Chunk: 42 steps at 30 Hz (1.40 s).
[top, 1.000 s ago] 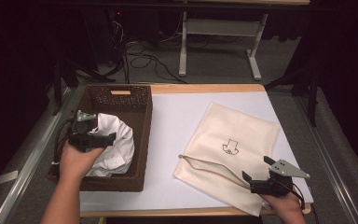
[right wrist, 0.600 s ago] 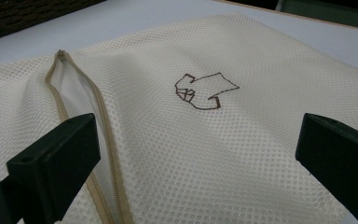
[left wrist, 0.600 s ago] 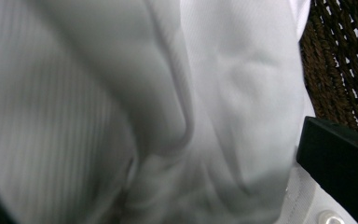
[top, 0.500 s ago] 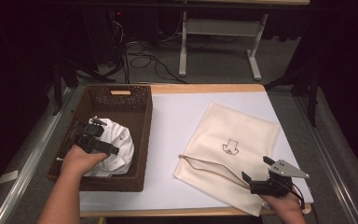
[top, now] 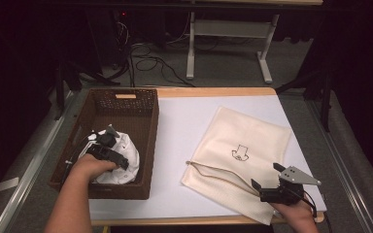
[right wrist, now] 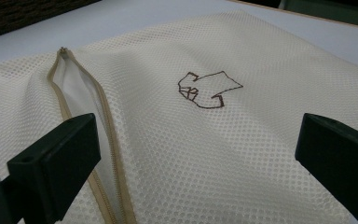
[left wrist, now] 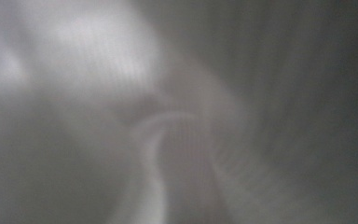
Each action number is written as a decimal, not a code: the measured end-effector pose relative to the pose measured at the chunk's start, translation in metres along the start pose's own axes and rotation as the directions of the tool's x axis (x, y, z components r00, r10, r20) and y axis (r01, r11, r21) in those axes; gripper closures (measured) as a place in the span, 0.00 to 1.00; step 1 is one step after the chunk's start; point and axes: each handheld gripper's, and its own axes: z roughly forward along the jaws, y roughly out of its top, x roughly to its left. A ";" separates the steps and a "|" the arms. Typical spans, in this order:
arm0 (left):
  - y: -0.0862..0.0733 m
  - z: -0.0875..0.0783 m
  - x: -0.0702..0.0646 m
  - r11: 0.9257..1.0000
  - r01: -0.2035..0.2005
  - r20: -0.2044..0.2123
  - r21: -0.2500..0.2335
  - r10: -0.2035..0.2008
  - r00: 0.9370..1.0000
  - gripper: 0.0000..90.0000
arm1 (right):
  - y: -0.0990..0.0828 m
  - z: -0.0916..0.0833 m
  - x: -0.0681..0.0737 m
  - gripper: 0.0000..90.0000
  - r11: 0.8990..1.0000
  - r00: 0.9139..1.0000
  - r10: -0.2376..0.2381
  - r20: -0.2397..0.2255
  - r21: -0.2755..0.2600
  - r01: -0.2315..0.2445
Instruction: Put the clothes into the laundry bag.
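Note:
A white garment (top: 125, 156) lies bunched in the near part of a brown wicker basket (top: 126, 101) at the table's left. My left gripper (top: 108, 148) is pushed down into it; the left gripper view is a close blur of white cloth (left wrist: 121, 70), and its jaws are hidden. At the right, a cream mesh bag (top: 245, 138) with a small brown shirt mark (right wrist: 207, 88) lies flat. Its zipper (right wrist: 103, 140) gapes open along the near-left edge. My right gripper (right wrist: 196, 140) hovers open over the bag's near corner (top: 266, 176), jaws wide apart with nothing held.
White paper (top: 179, 131) covers the wooden table between basket and bag. Beyond the far edge, cables (top: 145, 58) lie on the floor beside a white stand (top: 223, 34). Metal rails (top: 24, 170) run along both sides of the table.
My left gripper has dropped from above the garment down into it, shifting slightly right. The right gripper and the bag have stayed where they were.

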 end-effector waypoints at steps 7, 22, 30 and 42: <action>0.000 0.006 -0.002 1.000 -0.014 -0.048 0.016 0.014 0.999 0.00 | 0.000 0.000 0.000 0.01 1.000 1.000 -0.001 -0.002 -0.001 0.001; -0.003 0.005 -0.011 0.995 -0.096 -0.161 -0.015 0.093 0.983 0.31 | -0.001 -0.001 0.000 0.01 1.000 1.000 0.009 -0.008 -0.004 -0.009; -0.007 0.000 -0.016 0.986 -0.156 -0.171 -0.062 0.144 0.975 0.62 | -0.001 -0.001 0.000 0.01 1.000 1.000 0.006 -0.008 -0.001 -0.006; -0.009 -0.010 -0.018 0.973 -0.175 -0.152 -0.153 0.152 0.977 0.74 | -0.001 -0.001 -0.001 0.02 1.000 1.000 0.011 -0.007 -0.004 -0.011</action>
